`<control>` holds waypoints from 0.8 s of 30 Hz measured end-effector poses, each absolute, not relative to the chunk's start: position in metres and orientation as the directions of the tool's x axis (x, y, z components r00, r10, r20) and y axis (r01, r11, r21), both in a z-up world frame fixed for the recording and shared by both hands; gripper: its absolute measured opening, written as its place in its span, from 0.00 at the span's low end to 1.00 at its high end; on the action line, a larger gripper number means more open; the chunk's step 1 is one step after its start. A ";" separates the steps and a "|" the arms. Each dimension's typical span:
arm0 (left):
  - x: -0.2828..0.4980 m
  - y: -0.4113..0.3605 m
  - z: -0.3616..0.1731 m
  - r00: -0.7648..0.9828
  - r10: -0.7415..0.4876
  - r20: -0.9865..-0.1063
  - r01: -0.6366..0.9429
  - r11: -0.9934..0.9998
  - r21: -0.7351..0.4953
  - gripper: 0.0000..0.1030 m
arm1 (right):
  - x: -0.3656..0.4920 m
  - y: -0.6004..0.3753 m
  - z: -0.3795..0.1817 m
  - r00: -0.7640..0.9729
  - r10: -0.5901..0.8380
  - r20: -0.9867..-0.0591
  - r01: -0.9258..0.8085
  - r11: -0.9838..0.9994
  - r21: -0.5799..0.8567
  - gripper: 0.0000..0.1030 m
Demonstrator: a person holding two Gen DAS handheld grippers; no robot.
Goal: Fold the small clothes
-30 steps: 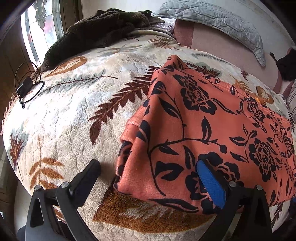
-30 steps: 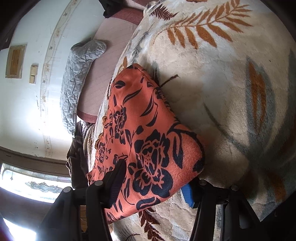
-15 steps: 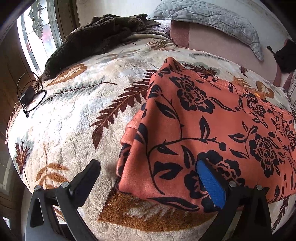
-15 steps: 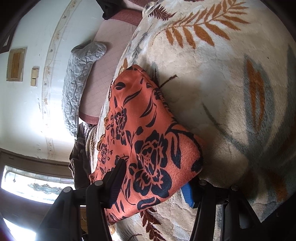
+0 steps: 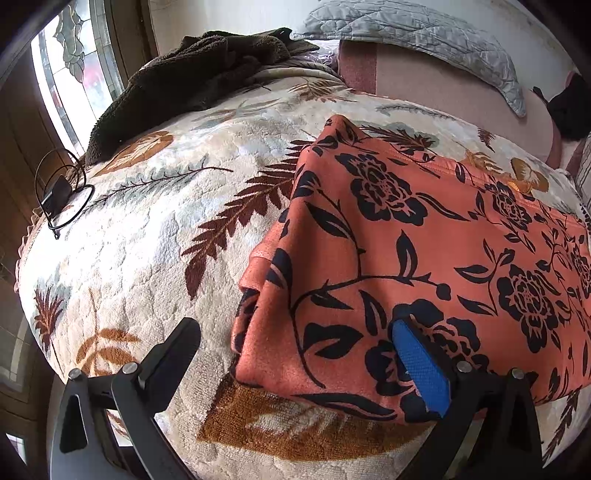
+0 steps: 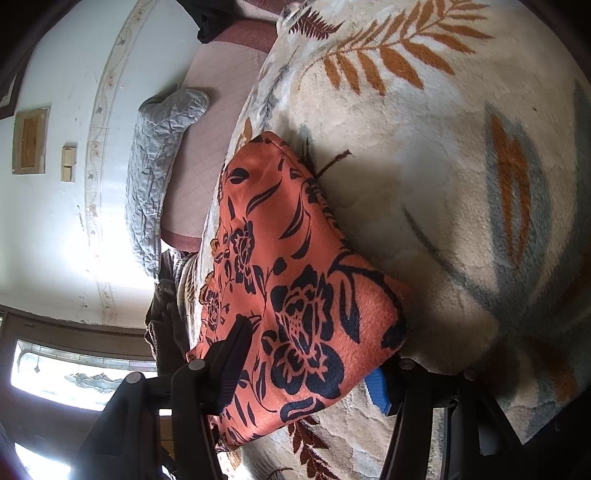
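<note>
The orange floral garment [image 5: 424,258], printed with black roses and leaves, is seen folded and lying on a cream plush blanket [image 5: 155,236] patterned with brown and grey fern leaves. In the left wrist view, the left gripper [image 5: 295,354] is held wide, with the near corner of the folded cloth lying between its fingers: the blue-padded finger [image 5: 419,363] rests against the top of the fabric, while the bare black finger stands apart over the blanket, to the side of the cloth's edge. In the right wrist view, the right gripper [image 6: 306,365] is likewise spread wide around the opposite corner of the garment [image 6: 295,295], one finger lying over the fabric and the blue-padded one tucked just beneath its edge, against the blanket [image 6: 461,166]. Ahead of the left gripper, a dark brown towel [image 5: 192,77] is heaped at the far edge, and a grey quilted pillow [image 5: 424,33] lies beyond the garment.
</note>
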State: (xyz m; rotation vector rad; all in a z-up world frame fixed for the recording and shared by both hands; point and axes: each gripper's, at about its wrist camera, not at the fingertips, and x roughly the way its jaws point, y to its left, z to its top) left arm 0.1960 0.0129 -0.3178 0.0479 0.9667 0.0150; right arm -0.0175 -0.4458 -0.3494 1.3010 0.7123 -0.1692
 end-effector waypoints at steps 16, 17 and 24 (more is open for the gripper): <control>0.199 0.010 -0.318 0.564 0.035 -0.825 0.018 0.998 0.055 1.00 | -0.012 -0.442 -0.339 0.789 0.218 -0.575 0.476 0.375 0.796 0.51; 0.199 0.010 -0.318 0.563 0.035 -0.826 0.018 0.998 0.054 1.00 | -0.010 -0.440 -0.337 0.779 0.208 -0.592 0.485 0.400 0.778 0.37; 0.199 0.010 -0.318 0.560 0.033 -0.828 0.018 0.998 0.052 1.00 | -0.006 -0.439 -0.343 0.763 0.210 -0.611 0.505 0.397 0.767 0.33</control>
